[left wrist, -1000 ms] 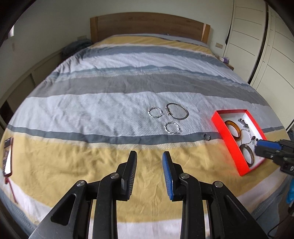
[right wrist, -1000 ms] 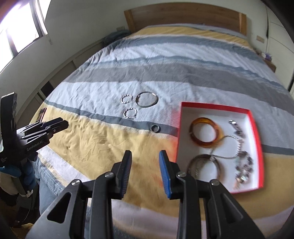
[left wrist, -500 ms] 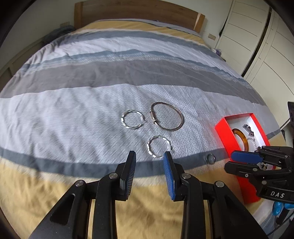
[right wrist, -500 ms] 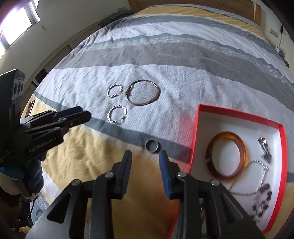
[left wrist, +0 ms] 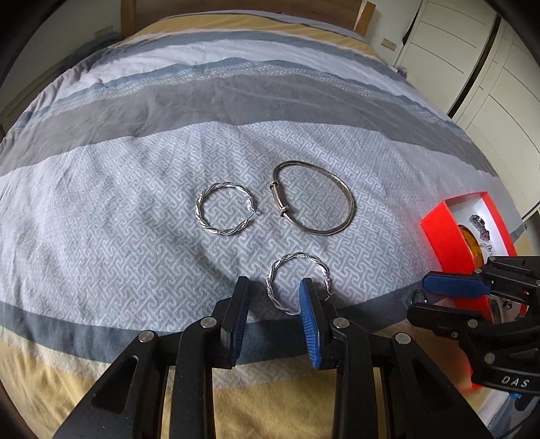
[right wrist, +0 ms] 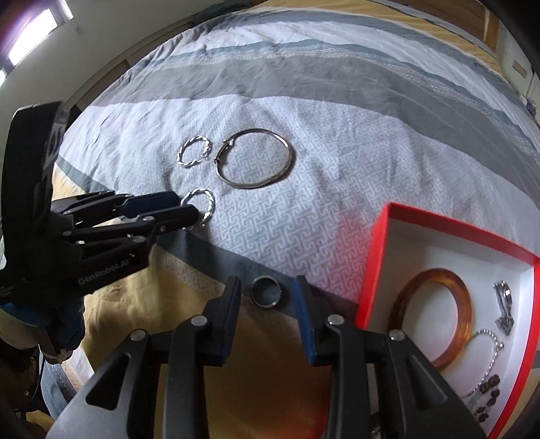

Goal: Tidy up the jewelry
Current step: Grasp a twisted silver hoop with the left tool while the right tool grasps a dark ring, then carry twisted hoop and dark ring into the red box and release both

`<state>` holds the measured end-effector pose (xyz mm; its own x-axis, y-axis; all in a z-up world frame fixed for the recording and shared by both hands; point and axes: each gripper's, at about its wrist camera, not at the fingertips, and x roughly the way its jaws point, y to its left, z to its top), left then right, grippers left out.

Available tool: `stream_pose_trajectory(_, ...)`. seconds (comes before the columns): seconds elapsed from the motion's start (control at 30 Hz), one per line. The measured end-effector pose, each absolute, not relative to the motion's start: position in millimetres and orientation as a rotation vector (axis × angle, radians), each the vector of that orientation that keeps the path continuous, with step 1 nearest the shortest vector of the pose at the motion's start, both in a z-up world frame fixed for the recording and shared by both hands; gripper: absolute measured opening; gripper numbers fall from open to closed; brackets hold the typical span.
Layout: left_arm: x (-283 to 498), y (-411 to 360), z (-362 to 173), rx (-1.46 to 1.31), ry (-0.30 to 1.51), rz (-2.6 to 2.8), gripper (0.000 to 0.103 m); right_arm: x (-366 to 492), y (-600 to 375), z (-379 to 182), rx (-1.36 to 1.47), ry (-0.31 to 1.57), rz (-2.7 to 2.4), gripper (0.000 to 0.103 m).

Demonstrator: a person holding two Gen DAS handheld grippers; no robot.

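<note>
Two twisted silver hoops, a large silver bangle point(left wrist: 314, 199) and a small dark ring point(right wrist: 266, 304) lie on the striped bedspread. My left gripper point(left wrist: 273, 287) hangs just over the near hoop point(left wrist: 297, 256). Its jaws are closing with the hoop's left rim between the fingertips, and the pads are not pressing on it. The far hoop point(left wrist: 222, 209) lies beyond, apart from it. My right gripper point(right wrist: 266, 283) stands open astride the small ring without touching it. Each gripper shows in the other's view: the right point(left wrist: 418, 297), the left point(right wrist: 187, 206).
A red box point(right wrist: 374, 263) with a white inside sits right of the ring. It holds an amber bangle point(right wrist: 435, 274), a beaded chain point(right wrist: 489, 358) and a metal clip point(right wrist: 504, 304). A wooden headboard point(left wrist: 236, 10) is at the back and white wardrobe doors point(left wrist: 472, 60) at the right.
Both grippers have come down and forward toward the bedspread. The left now frames the near hoop. The right now frames the small ring.
</note>
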<state>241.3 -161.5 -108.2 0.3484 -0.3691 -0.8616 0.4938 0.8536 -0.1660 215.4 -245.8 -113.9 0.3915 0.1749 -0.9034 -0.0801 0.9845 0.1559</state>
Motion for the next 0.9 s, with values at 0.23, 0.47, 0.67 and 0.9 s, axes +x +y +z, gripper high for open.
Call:
stream_pose_trajectory(0.23, 242.6, -160.3, -112.3, 0.159, 1.066, -0.543, 0.008, 219.0, -229.9, -123.3, -0.034, 1.205, 0.159, 0.031)
stream_pose_trajectory(0.47, 235.9, -151.0, -108.5, 0.156, 1.04, -0.549, 0.005, 219.1, -228.1, -123.7, -0.07, 1.223, 0.156, 0.019)
stream_pose_trajectory(0.67, 226.2, -141.7, -96.9, 0.151, 1.012, -0.539, 0.005, 211.6, -228.3, -110.3, -0.035, 1.176, 0.166, 0.019)
stream_pose_trajectory(0.9, 213.3, -127.6, -75.0, 0.149, 0.985, -0.514, 0.005, 200.9, -218.1, -79.7, -0.012, 1.104, 0.184, 0.019)
